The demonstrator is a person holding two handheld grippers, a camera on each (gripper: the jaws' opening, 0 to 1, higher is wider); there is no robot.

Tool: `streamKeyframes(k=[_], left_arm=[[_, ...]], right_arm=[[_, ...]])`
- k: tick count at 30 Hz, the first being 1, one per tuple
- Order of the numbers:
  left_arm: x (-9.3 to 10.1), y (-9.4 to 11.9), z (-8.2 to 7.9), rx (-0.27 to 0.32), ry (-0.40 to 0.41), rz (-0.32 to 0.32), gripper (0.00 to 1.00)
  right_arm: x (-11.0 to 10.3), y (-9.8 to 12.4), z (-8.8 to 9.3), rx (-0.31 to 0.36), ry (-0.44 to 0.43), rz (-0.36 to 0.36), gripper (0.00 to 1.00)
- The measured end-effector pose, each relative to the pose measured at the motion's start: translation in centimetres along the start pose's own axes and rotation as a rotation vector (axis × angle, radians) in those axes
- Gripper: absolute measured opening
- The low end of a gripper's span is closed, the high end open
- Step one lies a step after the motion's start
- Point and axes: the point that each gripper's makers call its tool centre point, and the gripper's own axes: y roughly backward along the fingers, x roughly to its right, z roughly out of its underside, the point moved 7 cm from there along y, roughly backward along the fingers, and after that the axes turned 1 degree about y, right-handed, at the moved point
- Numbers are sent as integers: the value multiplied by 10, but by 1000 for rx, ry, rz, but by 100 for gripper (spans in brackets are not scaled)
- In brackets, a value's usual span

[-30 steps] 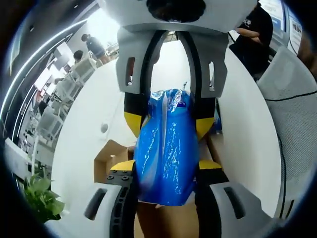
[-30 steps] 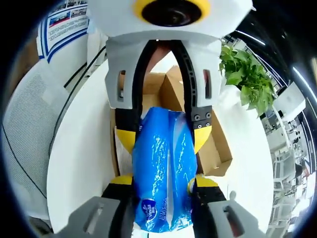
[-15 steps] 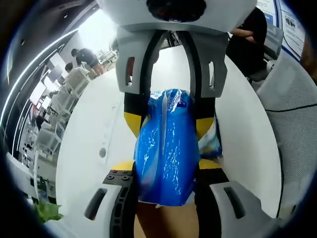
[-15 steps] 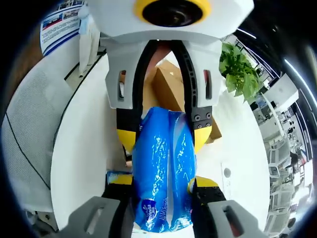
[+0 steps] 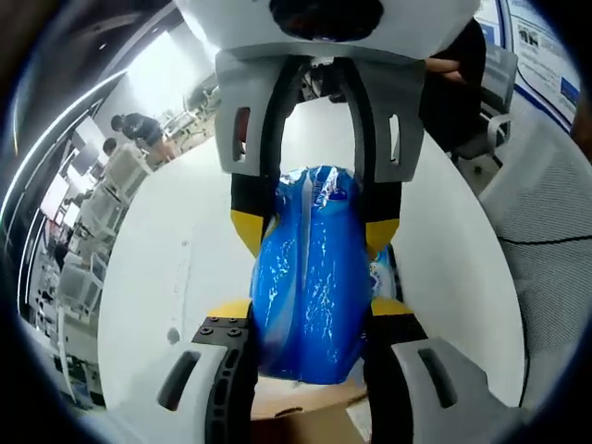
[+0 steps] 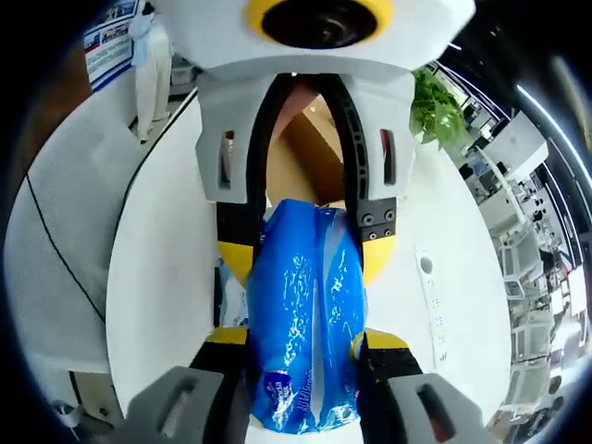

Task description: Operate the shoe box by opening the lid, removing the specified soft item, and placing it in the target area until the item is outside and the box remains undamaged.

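In the left gripper view, the left gripper (image 5: 311, 319) is seen rising from the bottom of the frame, its yellow-tipped jaws pressed against both sides of a blue plastic pack (image 5: 310, 273) — the soft item is pinched at the centre of the frame. The same pack is also clamped from the far end by the right gripper (image 5: 314, 236), which comes down from the top of the frame. A strip of the brown shoe box (image 5: 301, 418) is visible at the lower centre, beneath the pack. The white table (image 5: 176, 277) is spread behind everything.

In the right gripper view, the blue pack (image 6: 305, 324) is likewise held at the centre between the two grippers' jaws. The cardboard box (image 6: 310, 162) is seen above it, in the upper centre — a green plant (image 6: 435, 106) is found at the upper right, and a white mesh chair (image 6: 55, 240) at the left.
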Motion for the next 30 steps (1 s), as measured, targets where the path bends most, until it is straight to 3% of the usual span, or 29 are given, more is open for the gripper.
streamKeyframes(k=[9,18,30], left_arm=[[9,-31,-27,21,-3,31,44],[15,-54,-37,21,9,38,44],[36,-82,-54,45,58,21,44]], right_arm=[[-10,8,41,-32,-33,-12,40],[-26,13,55,-55,-25,-32,40],[-32,15,91,-107,4,-79,41]])
